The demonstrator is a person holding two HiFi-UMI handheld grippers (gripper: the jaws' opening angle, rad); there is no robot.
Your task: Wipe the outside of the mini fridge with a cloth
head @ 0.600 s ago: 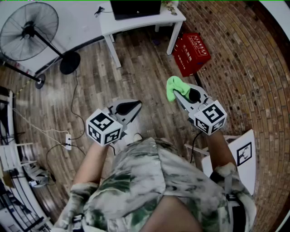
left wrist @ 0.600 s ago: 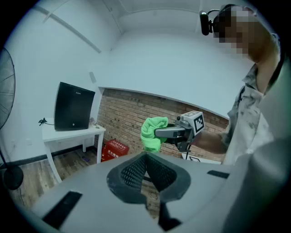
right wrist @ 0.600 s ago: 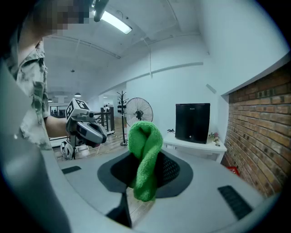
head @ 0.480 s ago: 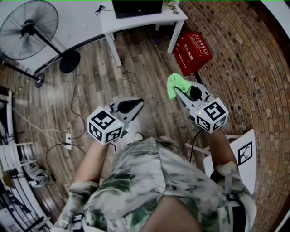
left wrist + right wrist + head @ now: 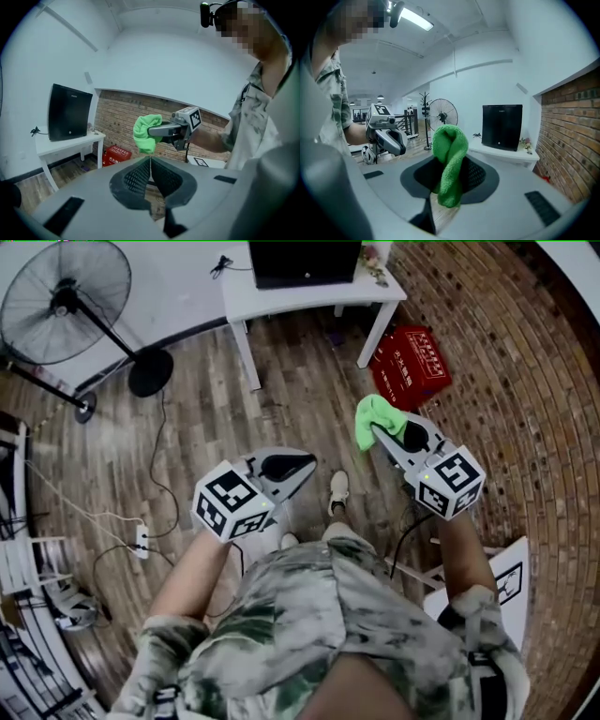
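Observation:
A black mini fridge [image 5: 305,262] stands on a white table [image 5: 246,300] at the far end of the room; it also shows as the black mini fridge [image 5: 501,126] in the right gripper view and the mini fridge [image 5: 69,112] in the left gripper view. My right gripper [image 5: 376,434] is shut on a bright green cloth [image 5: 375,418], which hangs bunched between its jaws as the green cloth [image 5: 450,161]. My left gripper [image 5: 305,467] is shut with nothing in it, its jaws closed together [image 5: 150,161]. Both grippers are held at waist height, well short of the fridge.
A red crate [image 5: 411,366] sits on the wood floor by the brick wall [image 5: 506,381], right of the table. A standing fan [image 5: 61,306] is at the left with cables and a power strip [image 5: 142,538] below it. A white marker board [image 5: 502,563] lies at the right.
The person has stepped forward toward the table: fridge, table and crate sit lower and nearer in view, and a shoe now shows between the grippers. The cloth stays gripped.

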